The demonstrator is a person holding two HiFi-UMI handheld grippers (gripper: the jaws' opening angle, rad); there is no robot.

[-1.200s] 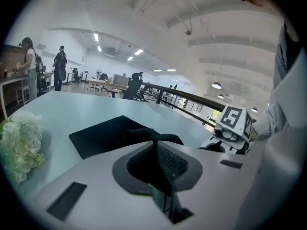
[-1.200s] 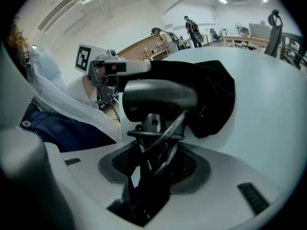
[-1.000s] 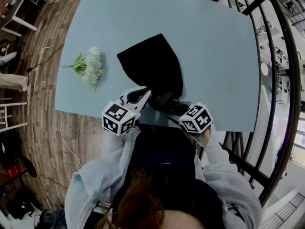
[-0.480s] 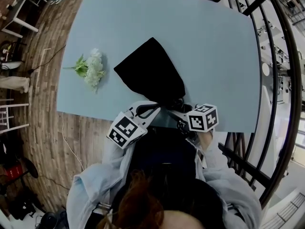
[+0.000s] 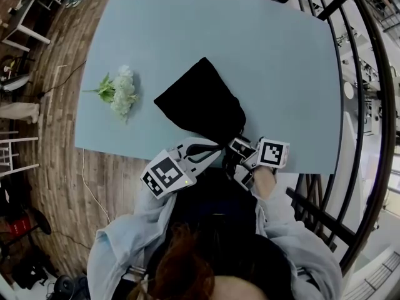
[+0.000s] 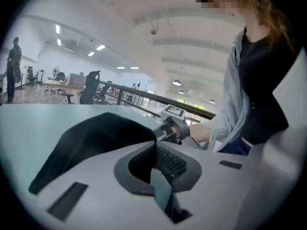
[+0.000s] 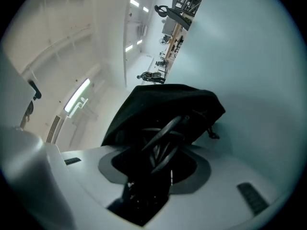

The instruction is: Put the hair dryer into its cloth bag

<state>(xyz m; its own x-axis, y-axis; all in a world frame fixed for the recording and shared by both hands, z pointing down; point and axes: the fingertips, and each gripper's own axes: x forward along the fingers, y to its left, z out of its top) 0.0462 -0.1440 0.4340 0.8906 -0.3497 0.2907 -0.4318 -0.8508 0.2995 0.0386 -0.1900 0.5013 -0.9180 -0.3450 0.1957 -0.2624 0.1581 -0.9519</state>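
- The cloth bag (image 5: pixel 200 102) lies at the table's (image 5: pixel 281 61) near edge, its mouth toward the person and between both grippers.
- The left gripper (image 6: pixel 154 150) has just drawn its jaws together, apparently on the bag's hem at the mouth.
- The right gripper (image 7: pixel 160 152) stands half open, clasping the coiled cord (image 7: pixel 165 131) that sticks out of the mouth.
- The hair dryer's body is out of sight, probably already inside the bulging bag.
- Step in hand: stuffing in the last of the dryer.
- Next, the left should hold the hem up while the right pushes the cord inside, then lets go.
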